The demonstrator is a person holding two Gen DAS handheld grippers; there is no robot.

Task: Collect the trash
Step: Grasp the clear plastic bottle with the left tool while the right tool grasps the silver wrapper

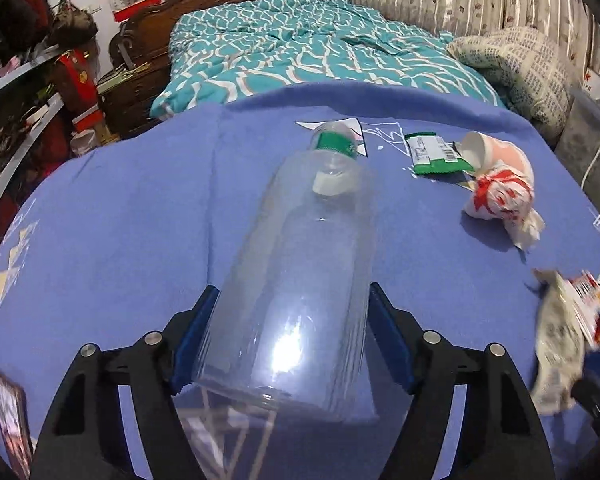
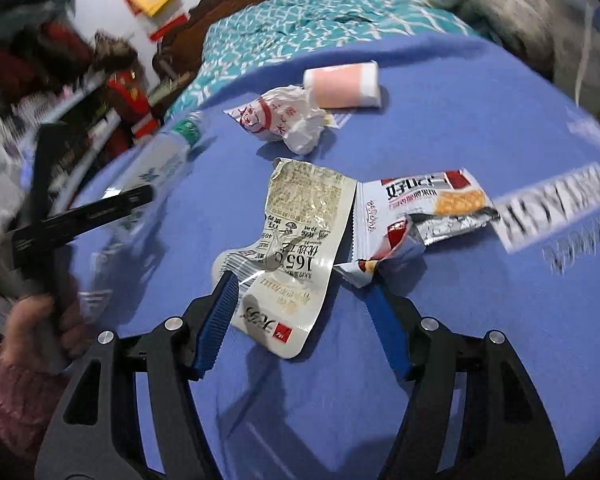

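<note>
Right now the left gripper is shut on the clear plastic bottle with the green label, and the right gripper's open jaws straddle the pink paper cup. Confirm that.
One detail is wrong. In the right wrist view the right gripper has open jaws straddling the crumpled white printed pouch; the pink paper cup lies on its side farther away. The left gripper is indeed shut on the clear plastic bottle with the green label.

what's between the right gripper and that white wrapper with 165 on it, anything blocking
Nothing visible. The right gripper is open, and the white wrapper already lies between its fingers on the blue cloth. The snack packet sits just right of it.
</note>
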